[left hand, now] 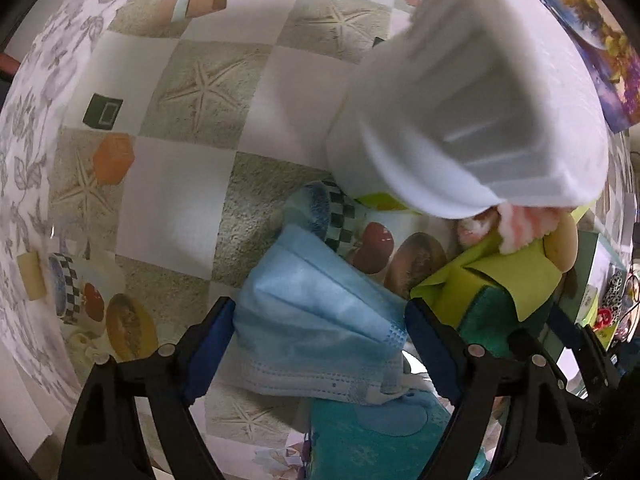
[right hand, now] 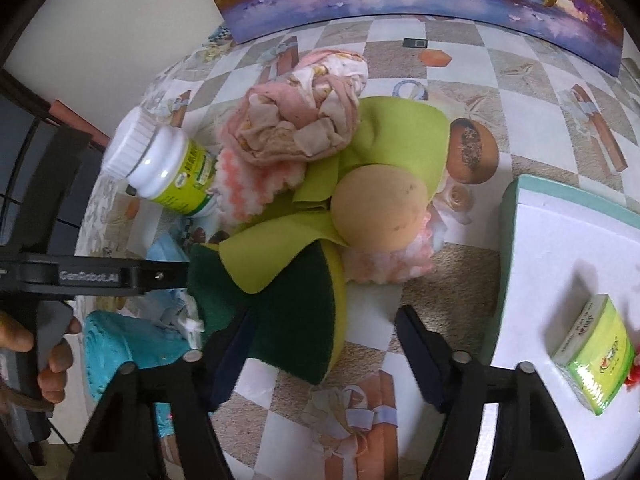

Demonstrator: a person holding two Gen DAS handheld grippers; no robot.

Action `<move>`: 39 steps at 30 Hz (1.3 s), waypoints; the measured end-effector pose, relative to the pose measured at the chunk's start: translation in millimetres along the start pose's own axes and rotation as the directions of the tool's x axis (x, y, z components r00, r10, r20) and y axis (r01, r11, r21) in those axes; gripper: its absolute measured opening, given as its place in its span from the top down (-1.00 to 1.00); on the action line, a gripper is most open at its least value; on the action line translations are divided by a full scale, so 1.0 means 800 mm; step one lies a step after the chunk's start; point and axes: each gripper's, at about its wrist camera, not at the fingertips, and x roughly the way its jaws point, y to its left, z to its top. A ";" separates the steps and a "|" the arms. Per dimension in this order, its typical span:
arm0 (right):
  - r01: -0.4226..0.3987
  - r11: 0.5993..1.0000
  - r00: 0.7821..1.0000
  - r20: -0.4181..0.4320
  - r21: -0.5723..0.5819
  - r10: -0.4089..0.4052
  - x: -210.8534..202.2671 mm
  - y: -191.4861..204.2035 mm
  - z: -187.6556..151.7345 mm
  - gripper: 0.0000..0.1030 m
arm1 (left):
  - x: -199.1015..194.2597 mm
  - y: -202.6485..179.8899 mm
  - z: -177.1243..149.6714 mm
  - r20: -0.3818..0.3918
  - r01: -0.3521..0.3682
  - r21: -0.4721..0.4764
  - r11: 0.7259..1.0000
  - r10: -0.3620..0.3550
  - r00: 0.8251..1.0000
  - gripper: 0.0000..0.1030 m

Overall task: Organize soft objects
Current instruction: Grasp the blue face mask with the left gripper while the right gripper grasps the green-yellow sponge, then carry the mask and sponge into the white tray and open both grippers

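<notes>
Left tool [left hand: 320, 344] straddles blue face mask [left hand: 316, 312], spread wide; right tool [right hand: 324, 344] gapes above green sponge [right hand: 280, 308].

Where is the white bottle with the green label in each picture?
Left wrist view: the white bottle fills the upper right, very close and blurred, lid toward the camera; its label is hidden.
Right wrist view: the bottle lies on its side at the left, beside the pink cloth bundle.
Shared landmark: the green sponge, low right in the left view, low centre in the right.
</notes>
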 end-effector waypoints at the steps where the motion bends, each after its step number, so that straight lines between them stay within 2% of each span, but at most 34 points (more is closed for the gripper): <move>1: -0.006 1.000 1.000 0.001 -0.003 0.006 0.000 0.001 0.000 -0.25 | 0.000 0.001 0.001 0.003 -0.009 0.005 1.000 0.009 1.000 -0.54; 5: -0.053 0.999 0.999 0.001 -0.002 0.053 0.000 0.004 0.000 0.10 | -0.007 0.005 0.003 0.021 -0.012 0.017 1.000 0.011 1.000 -0.17; 10: -0.071 0.997 0.997 0.005 -0.005 0.071 -0.003 0.005 -0.001 0.18 | -0.015 -0.002 0.003 0.054 -0.014 0.012 1.000 0.013 0.998 0.25; 15: -0.077 0.997 0.997 0.009 -0.007 0.077 -0.005 0.004 -0.003 0.25 | -0.021 -0.002 -0.006 0.084 0.008 -0.007 1.000 -0.008 0.996 0.48; 28: -0.101 0.995 0.995 0.022 0.009 0.101 -0.015 -0.005 -0.007 0.42 | -0.071 0.030 -0.027 0.200 0.034 -0.083 0.996 -0.017 0.980 0.59; 31: -0.109 0.994 0.994 0.028 0.014 0.109 -0.020 -0.007 -0.008 0.49 | -0.081 0.038 -0.035 0.224 0.062 -0.113 0.992 -0.035 0.974 0.59; 39: -0.130 0.991 0.991 0.043 0.032 0.129 -0.033 -0.013 -0.013 0.56 | -0.111 0.053 -0.070 0.318 0.134 -0.174 0.976 -0.073 0.945 0.59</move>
